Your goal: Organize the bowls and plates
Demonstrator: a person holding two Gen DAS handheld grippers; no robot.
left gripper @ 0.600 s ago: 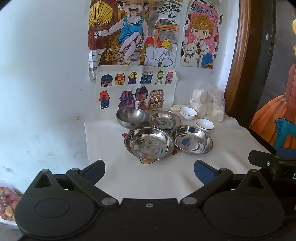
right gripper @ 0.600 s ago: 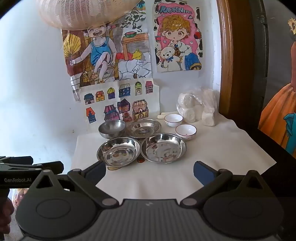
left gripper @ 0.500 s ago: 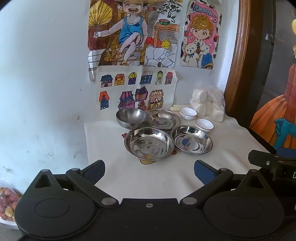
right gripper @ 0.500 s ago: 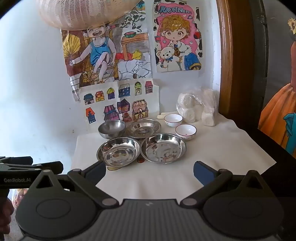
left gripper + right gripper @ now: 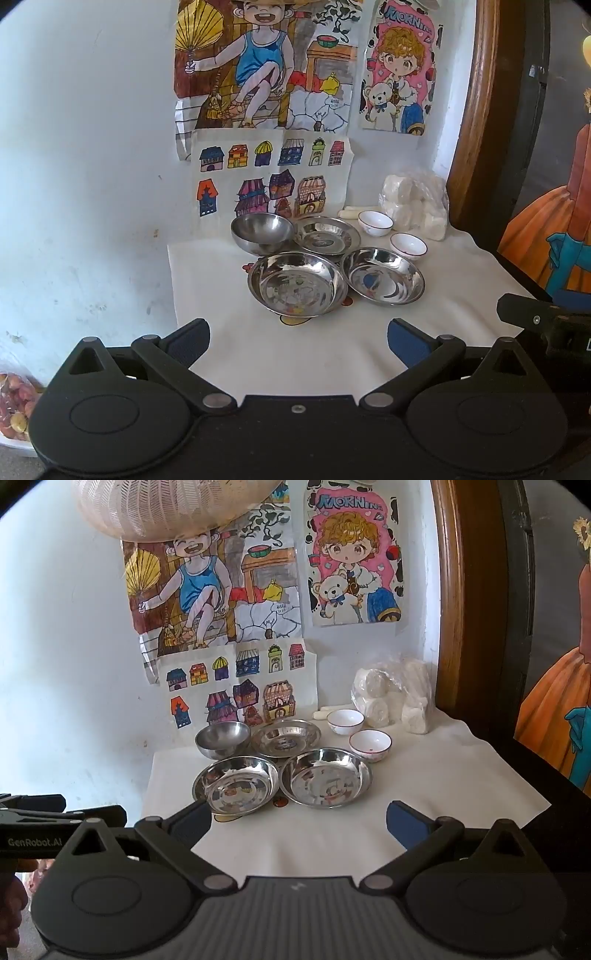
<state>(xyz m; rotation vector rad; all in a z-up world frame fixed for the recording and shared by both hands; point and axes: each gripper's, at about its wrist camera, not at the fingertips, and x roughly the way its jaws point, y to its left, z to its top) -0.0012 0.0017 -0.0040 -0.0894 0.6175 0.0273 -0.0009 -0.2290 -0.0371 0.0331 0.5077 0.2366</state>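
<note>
Left wrist view shows both the left gripper (image 5: 297,338) and right gripper (image 5: 297,819) empty, jaws apart, so stacking the steel plates (image 5: 298,284) probably comes next.

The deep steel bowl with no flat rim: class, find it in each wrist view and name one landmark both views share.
Left wrist: deep steel bowl, centre, back left of the dishes.
Right wrist: left of centre, same back-left spot.
Shared landmark: houses drawing directly behind it.
</note>
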